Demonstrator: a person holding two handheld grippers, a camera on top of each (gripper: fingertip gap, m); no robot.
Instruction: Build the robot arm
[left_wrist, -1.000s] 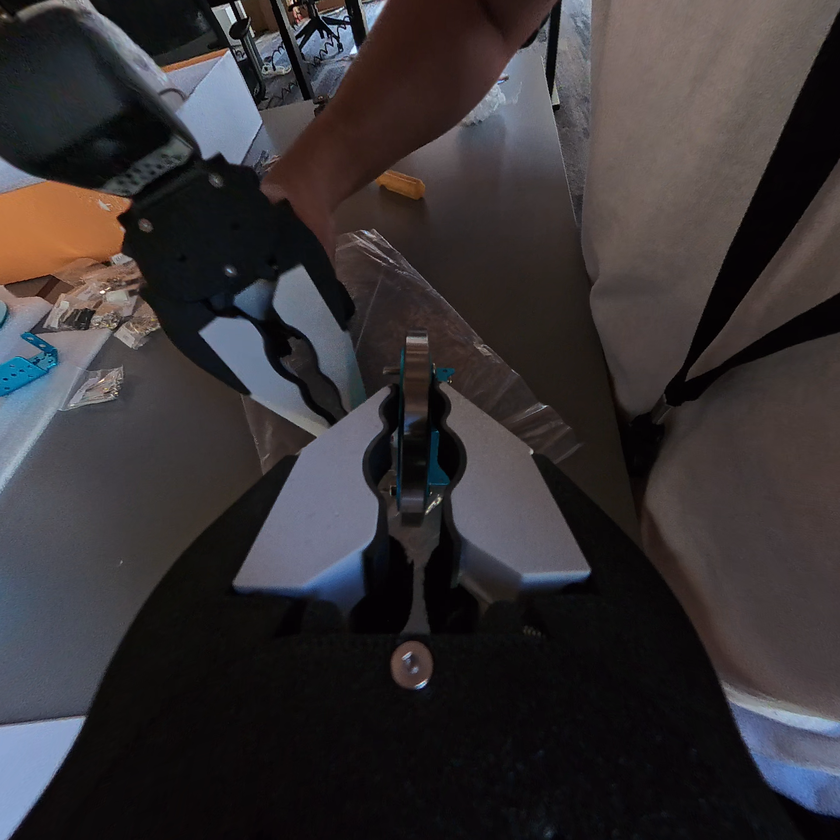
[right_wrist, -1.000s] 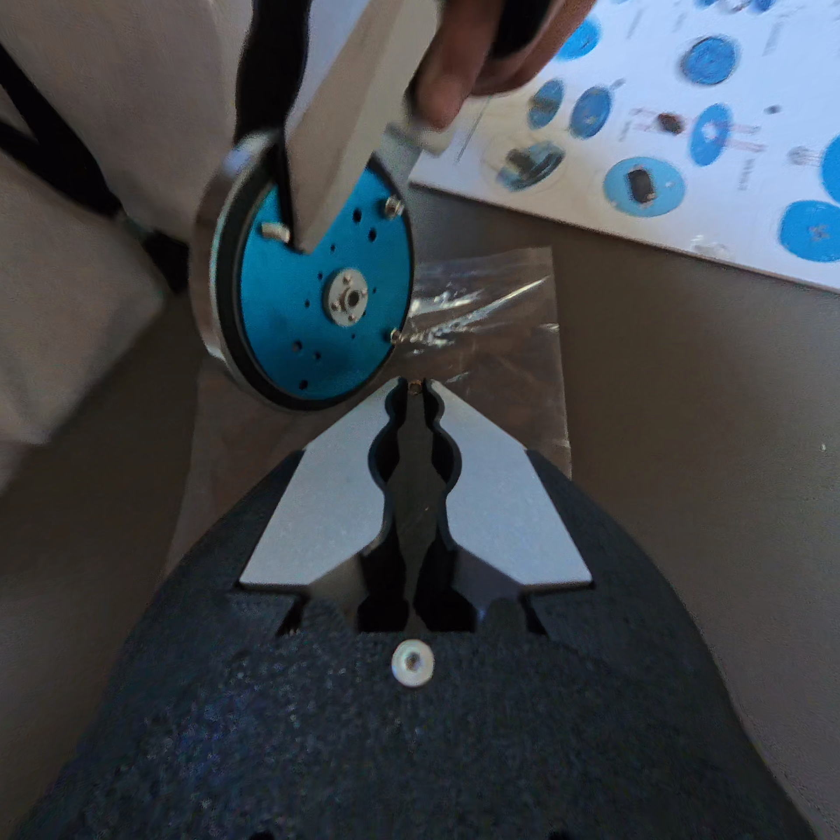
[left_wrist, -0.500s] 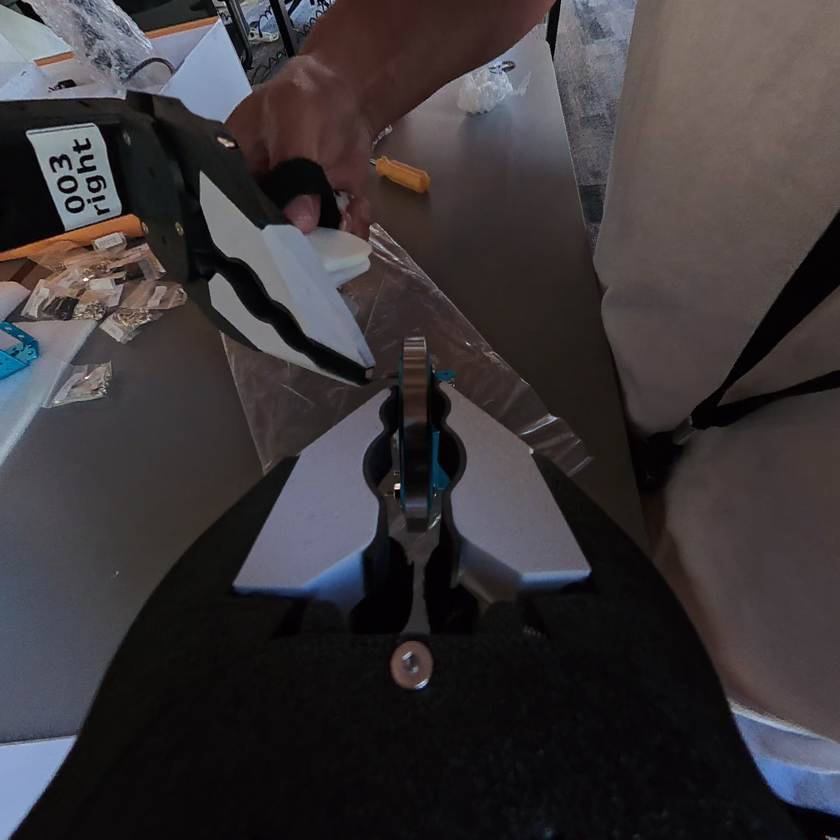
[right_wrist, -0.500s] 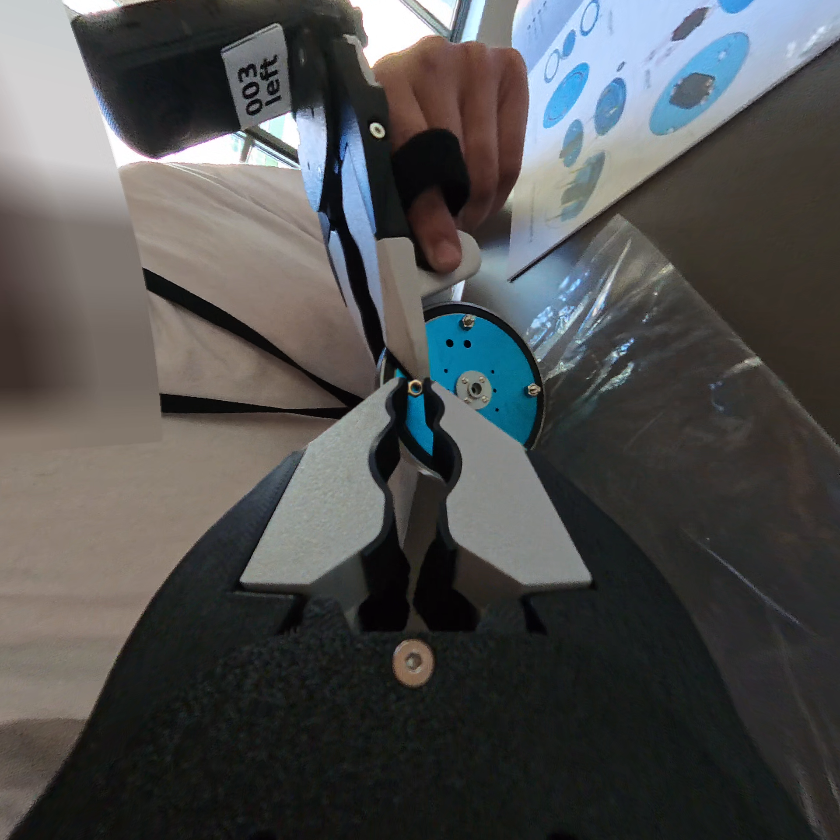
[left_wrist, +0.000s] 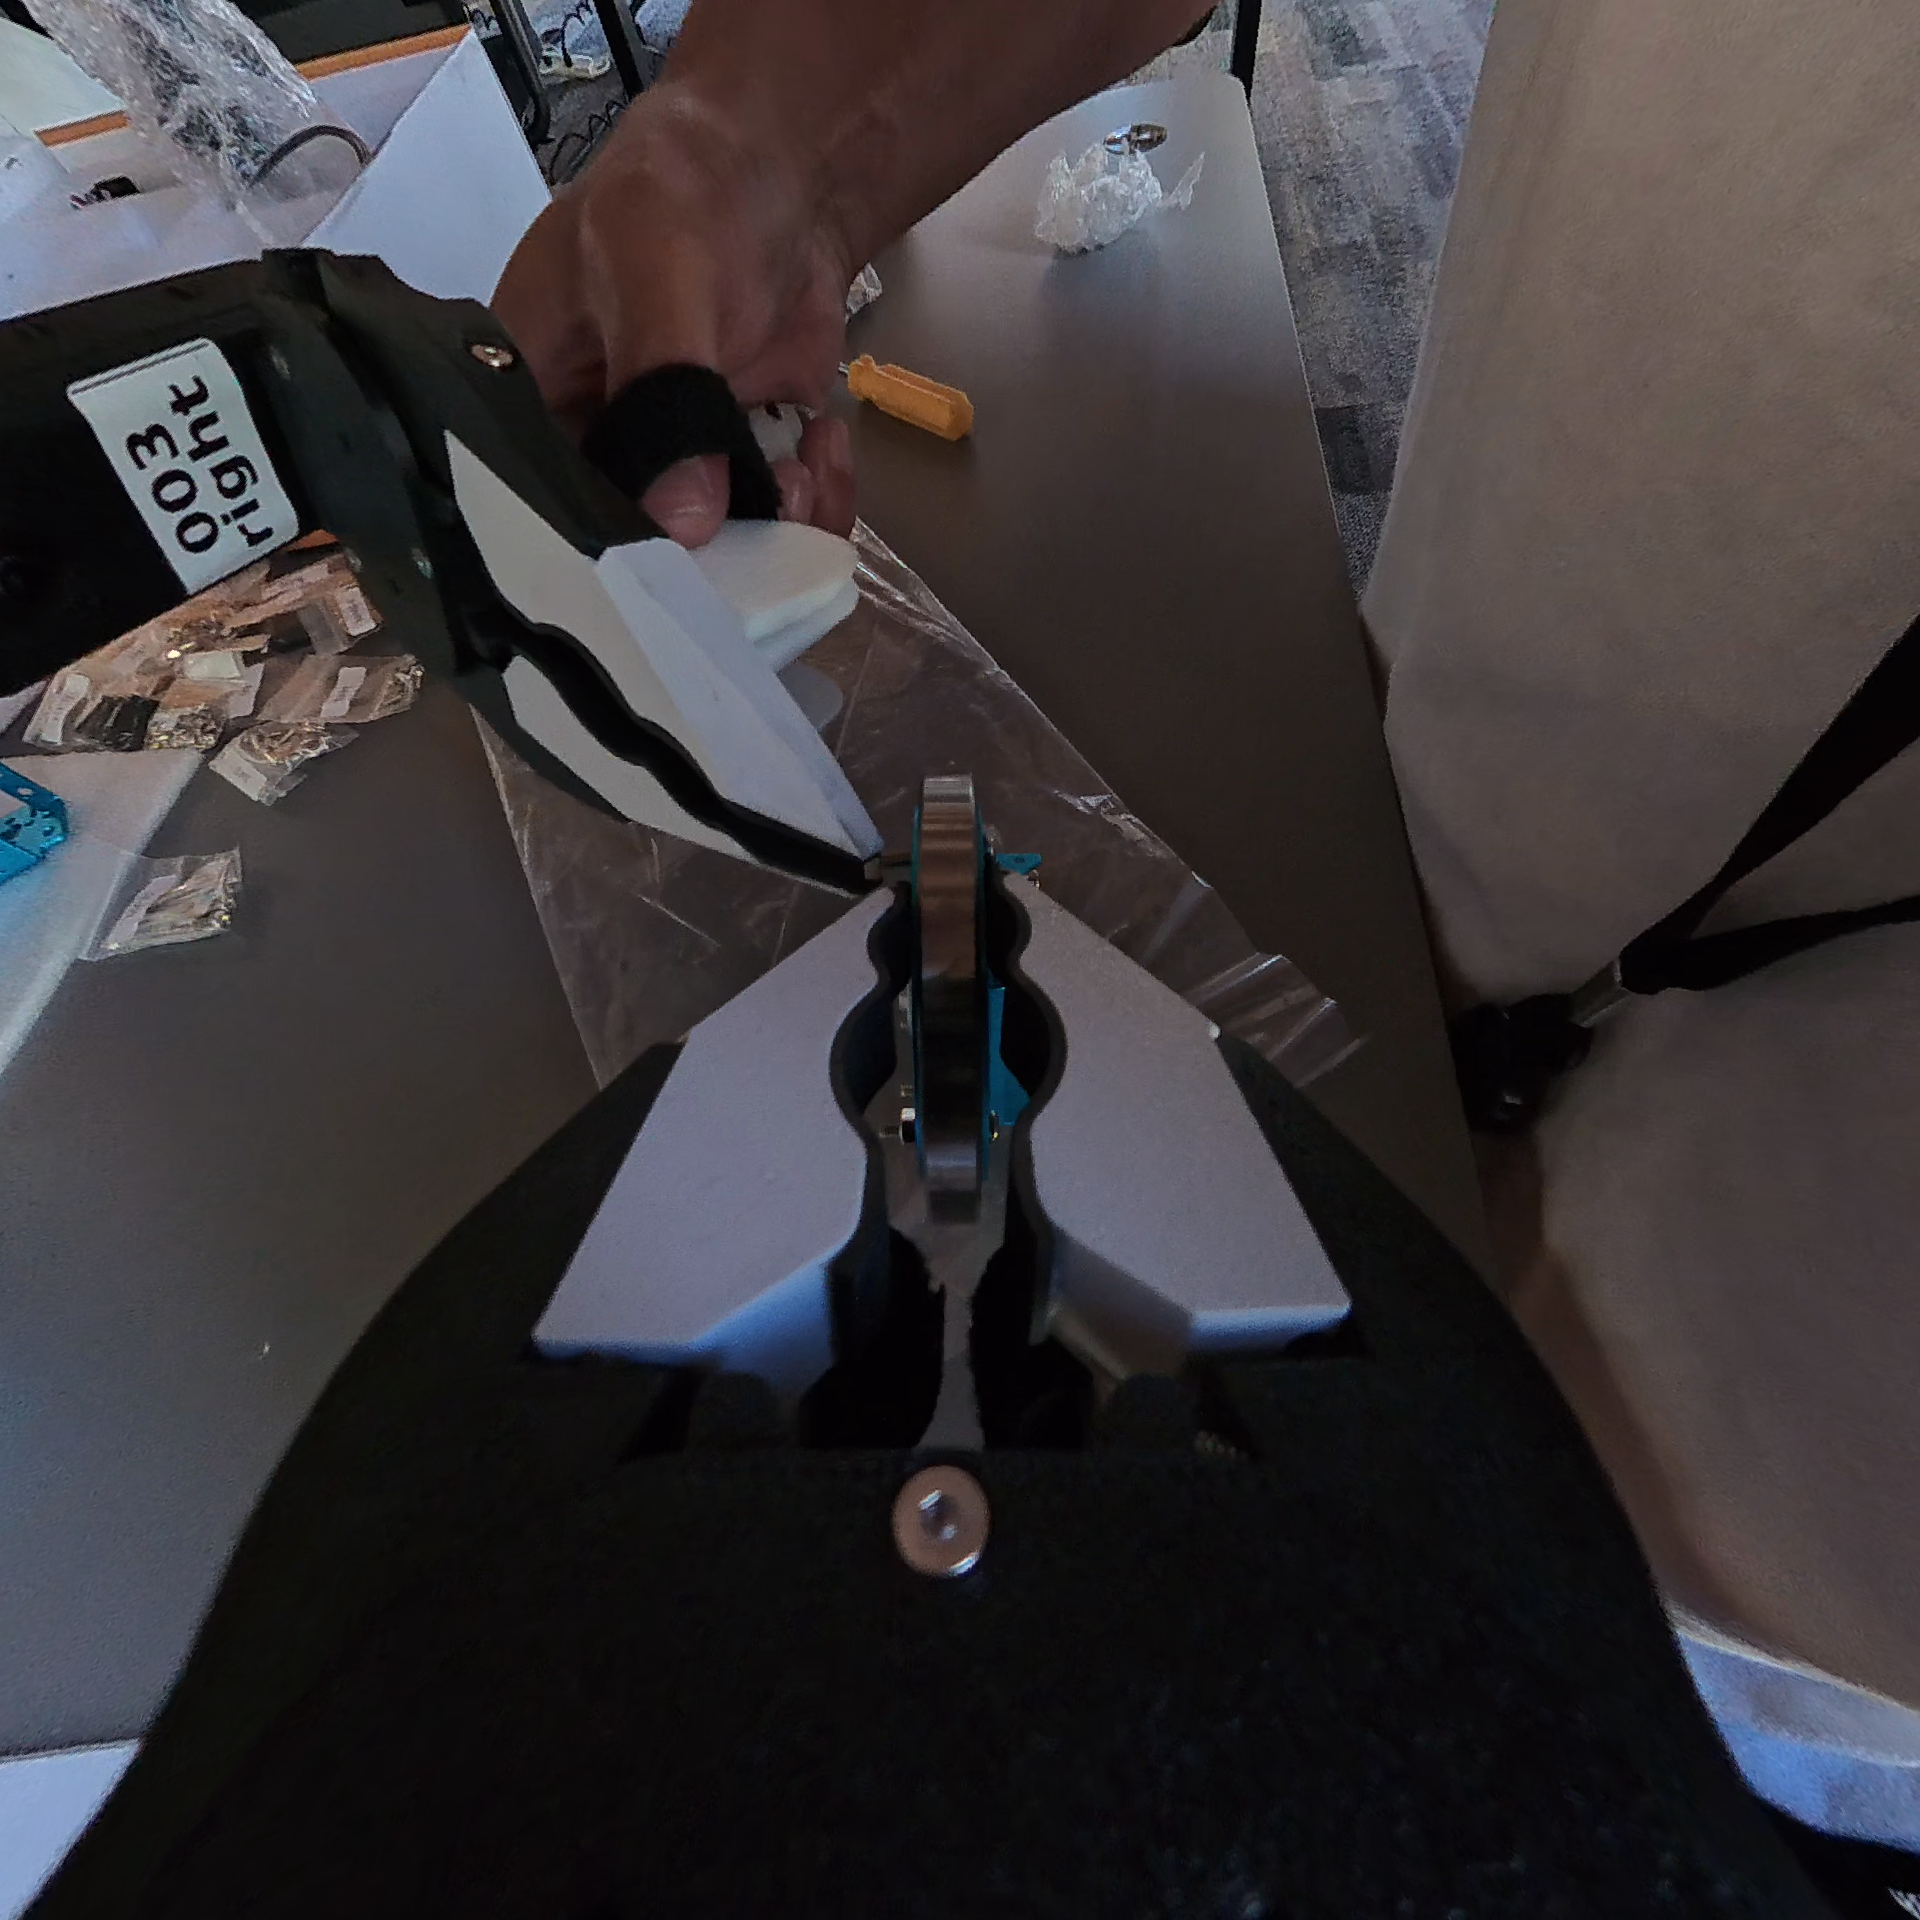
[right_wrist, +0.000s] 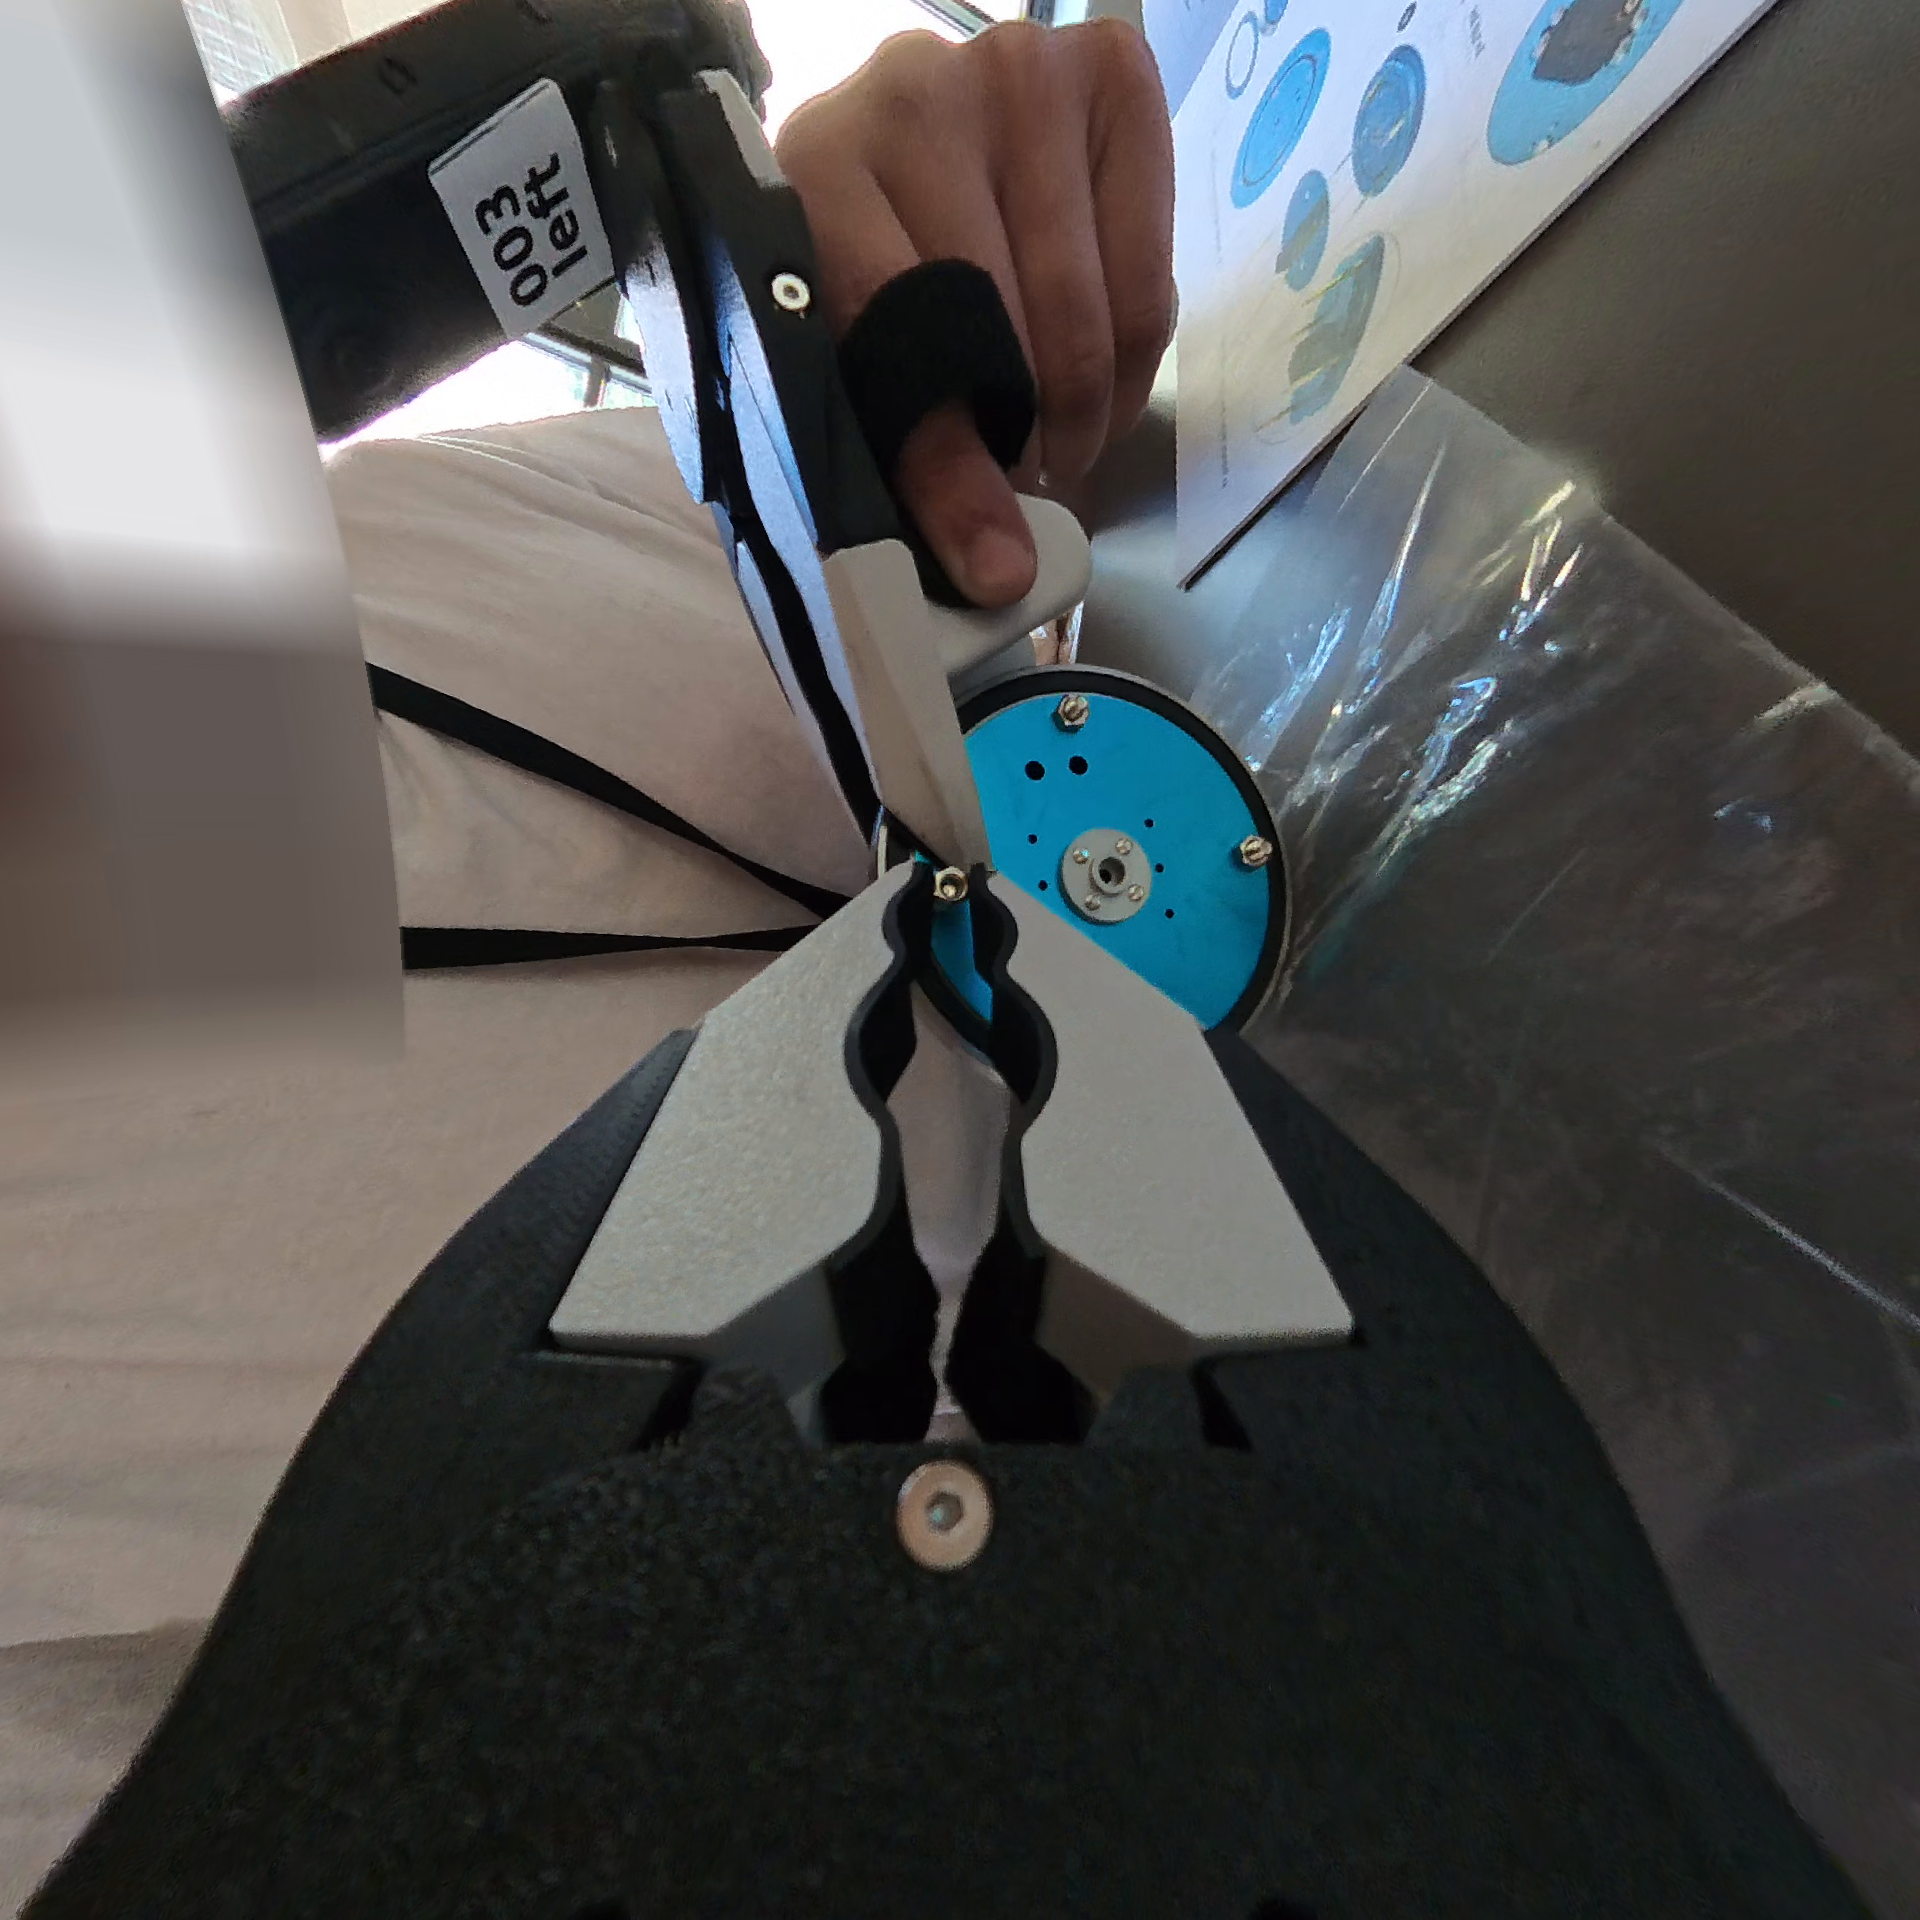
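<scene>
In the left wrist view, the left gripper has its fingers closed on a blue wheel, held edge-on so that only its grey rim and a sliver of blue show between them. Held this way, the flat face of the wheel is turned out to the side, toward the right gripper, whose narrow tips meet the wheel's rim from the left. A hand grips that tool. Below lies a clear plastic bag on the dark table, with an orange screwdriver farther off and small packets of hardware to the left.

In the right wrist view, the right gripper has its fingers drawn close on a small nut at the wheel's edge; it seems pinched, though the tips hide part of it. The left gripper comes down from above, clamping the wheel steady. A printed sheet lies beyond.
</scene>
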